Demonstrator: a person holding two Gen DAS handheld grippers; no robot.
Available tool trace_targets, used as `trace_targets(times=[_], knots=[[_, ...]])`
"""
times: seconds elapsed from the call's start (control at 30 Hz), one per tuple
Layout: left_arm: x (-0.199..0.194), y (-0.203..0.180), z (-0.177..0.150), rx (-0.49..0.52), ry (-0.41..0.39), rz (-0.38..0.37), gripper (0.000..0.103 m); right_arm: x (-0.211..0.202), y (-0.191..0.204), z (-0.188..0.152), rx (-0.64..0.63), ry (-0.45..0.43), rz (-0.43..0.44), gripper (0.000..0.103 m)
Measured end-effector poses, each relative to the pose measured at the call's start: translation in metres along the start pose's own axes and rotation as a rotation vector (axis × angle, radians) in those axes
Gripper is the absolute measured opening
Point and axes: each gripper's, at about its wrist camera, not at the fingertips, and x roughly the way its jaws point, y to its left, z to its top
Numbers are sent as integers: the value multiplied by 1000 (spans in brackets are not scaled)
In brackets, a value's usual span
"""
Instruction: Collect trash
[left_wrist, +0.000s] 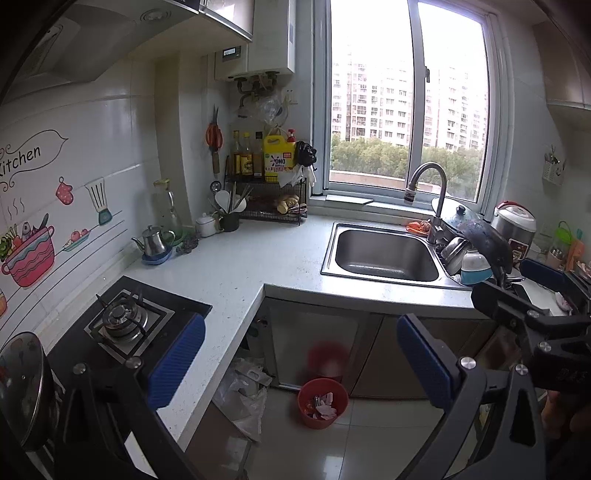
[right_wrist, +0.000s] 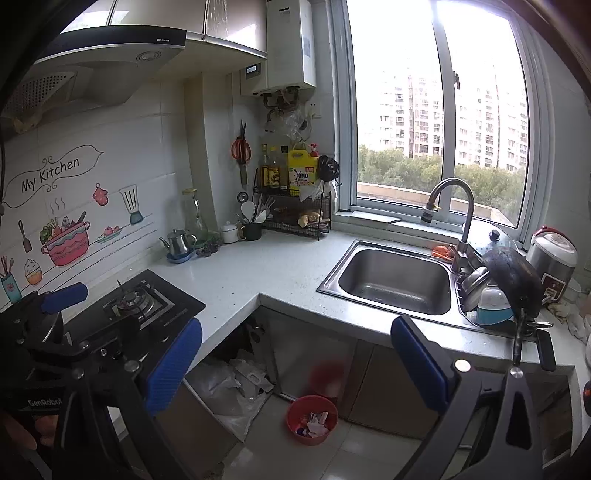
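Note:
A small red bin (left_wrist: 322, 402) stands on the tiled floor below the sink cabinet, with pale scraps of trash inside; it also shows in the right wrist view (right_wrist: 312, 419). My left gripper (left_wrist: 301, 358) is open and empty, held in the air above the floor in front of the counter corner. My right gripper (right_wrist: 295, 363) is open and empty at about the same height. The right gripper also shows at the right edge of the left wrist view (left_wrist: 517, 284), and the left gripper at the left edge of the right wrist view (right_wrist: 62, 299).
An L-shaped white counter (left_wrist: 236, 273) holds a gas stove (left_wrist: 122, 321), a steel sink (left_wrist: 384, 254), a steel teapot (left_wrist: 153, 242), a bottle rack (left_wrist: 269, 177) and stacked dishes with a dark pan (left_wrist: 484, 243). Crumpled plastic bags (left_wrist: 243, 395) lie under the counter. A rice cooker (right_wrist: 550, 258) stands at right.

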Motion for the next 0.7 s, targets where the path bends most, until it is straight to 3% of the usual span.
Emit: trace_targets(times=[0.7], knots=[[-1, -4, -4, 15, 10, -14, 103, -7, 21, -4, 4, 19, -31, 102]])
